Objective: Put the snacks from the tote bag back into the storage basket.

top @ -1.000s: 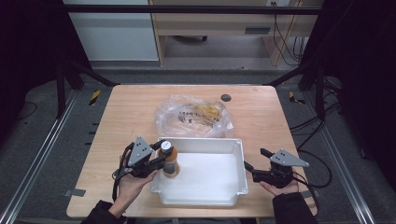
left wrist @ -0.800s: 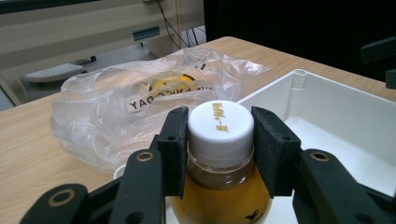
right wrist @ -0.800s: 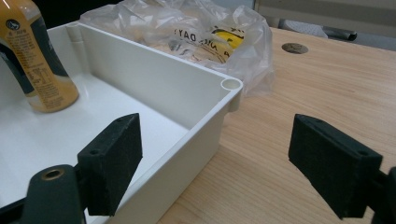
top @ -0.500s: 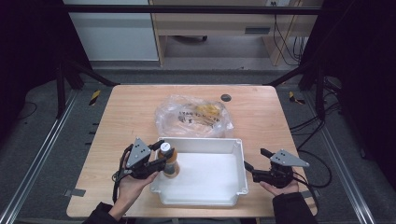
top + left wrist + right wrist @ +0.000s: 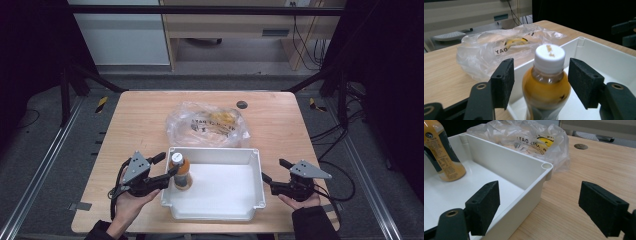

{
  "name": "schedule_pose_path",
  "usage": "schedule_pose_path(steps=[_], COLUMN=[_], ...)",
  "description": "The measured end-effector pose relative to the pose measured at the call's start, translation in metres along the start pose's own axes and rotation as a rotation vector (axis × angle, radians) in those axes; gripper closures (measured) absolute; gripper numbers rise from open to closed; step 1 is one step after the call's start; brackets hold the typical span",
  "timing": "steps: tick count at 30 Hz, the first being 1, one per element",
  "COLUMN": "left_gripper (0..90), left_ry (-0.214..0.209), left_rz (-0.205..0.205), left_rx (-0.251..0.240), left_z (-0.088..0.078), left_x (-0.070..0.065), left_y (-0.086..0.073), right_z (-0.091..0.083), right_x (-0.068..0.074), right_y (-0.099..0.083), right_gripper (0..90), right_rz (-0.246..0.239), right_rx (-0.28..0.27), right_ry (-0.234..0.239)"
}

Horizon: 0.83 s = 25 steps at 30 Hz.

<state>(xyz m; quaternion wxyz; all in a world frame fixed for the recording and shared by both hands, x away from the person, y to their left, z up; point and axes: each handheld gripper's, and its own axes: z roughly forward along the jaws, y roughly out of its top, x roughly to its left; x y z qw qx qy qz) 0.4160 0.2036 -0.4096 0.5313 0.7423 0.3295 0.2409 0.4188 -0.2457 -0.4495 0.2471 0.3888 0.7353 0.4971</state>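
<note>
Standing spread on either side of the orange bottle [image 5: 546, 85] without touching it, the left gripper [image 5: 167, 167] jaws framed it upright in the white tray [image 5: 250, 157], while the right gripper [image 5: 272, 171] jaws gaped wide beside the tray's far wall on the worktop [image 5: 140, 125].

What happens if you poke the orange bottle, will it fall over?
Probably it tips easily: the bottle stands upright, tall and narrow, in the bin. It looks nearly full, so fairly heavy for its size. On its side it would likely roll, being round.
</note>
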Motion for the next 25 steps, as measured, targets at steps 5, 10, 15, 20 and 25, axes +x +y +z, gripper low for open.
schedule_pose_path(steps=[5,10,15,20,25], left_gripper=[34.4,32.1,31.1,30.8,30.9], left_ry=[0.012,0.044,0.077,0.123,0.150], left_rz=[-0.019,-0.044,-0.067,-0.085,-0.090], left_rx=[0.003,0.008,0.024,0.040,0.070], left_z=[-0.011,-0.022,-0.029,-0.029,-0.024], left_x=[0.012,0.027,0.040,0.053,0.060], left_y=[-0.009,-0.021,-0.034,-0.046,-0.056], right_z=[0.000,0.000,0.000,0.000,0.000], right_x=[0.000,0.000,0.000,0.000,-0.001], right_y=[0.000,0.000,0.000,0.000,0.000], right_gripper=[17.2,17.0,16.8,16.5,16.4], right_rz=[0.004,0.003,0.006,0.004,0.003], right_rx=[0.000,0.002,0.004,0.008,0.008], right_ry=[-0.002,-0.005,-0.010,-0.012,-0.015])
